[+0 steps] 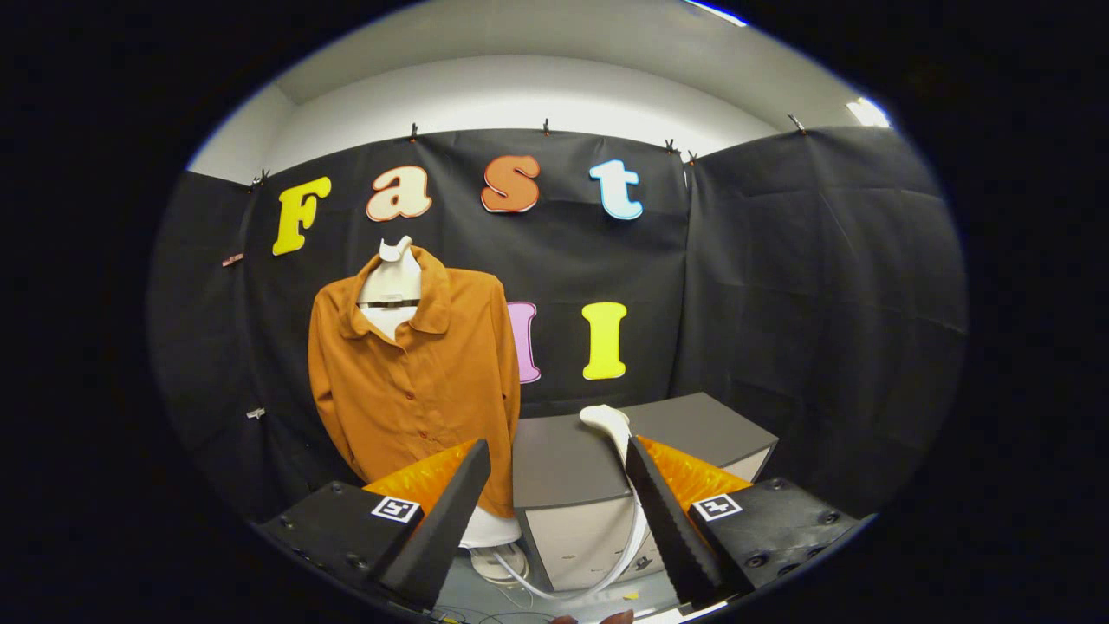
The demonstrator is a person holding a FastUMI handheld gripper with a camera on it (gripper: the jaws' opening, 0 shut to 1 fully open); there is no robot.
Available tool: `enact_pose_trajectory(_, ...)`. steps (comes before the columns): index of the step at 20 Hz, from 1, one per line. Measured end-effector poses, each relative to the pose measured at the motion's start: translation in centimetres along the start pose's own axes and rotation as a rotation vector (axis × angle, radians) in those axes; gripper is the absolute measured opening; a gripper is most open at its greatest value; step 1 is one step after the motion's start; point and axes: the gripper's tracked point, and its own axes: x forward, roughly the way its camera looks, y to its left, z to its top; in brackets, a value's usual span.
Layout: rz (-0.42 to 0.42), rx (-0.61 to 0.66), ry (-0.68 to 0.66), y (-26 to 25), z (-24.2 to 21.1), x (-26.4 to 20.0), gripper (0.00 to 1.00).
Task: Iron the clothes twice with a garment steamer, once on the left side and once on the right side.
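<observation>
The gripper (554, 485) is released, fingers spread wide, grasping nothing. Each finger base carries a square coded marker; no legible text.

Just ahead, between the fingers, a grey cabinet (598, 468) supports the white garment steamer (608, 422), lying on its top near the right finger. A white hose (598, 582) loops down the cabinet front to a white base (494, 530) at floor level.

Beyond the left finger, an orange button-front shirt (416, 381) hangs on a white mannequin form (394, 277).

Risk: the steamer handle lies off-centre toward the right finger; an uncorrected approach could knock it sideways. The hose may snag the cabinet edge on lifting. No brand is readable.
</observation>
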Motion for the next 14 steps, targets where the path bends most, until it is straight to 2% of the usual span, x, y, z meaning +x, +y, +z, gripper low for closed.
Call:
enact_pose_trajectory(8, 0.037, -0.001, 0.271, -4.6, -4.9, 9.7, 0.99)
enact_pose_trajectory(14, 0.026, 0.016, 0.483, -8.2, -11.5, 17.2, 0.99)
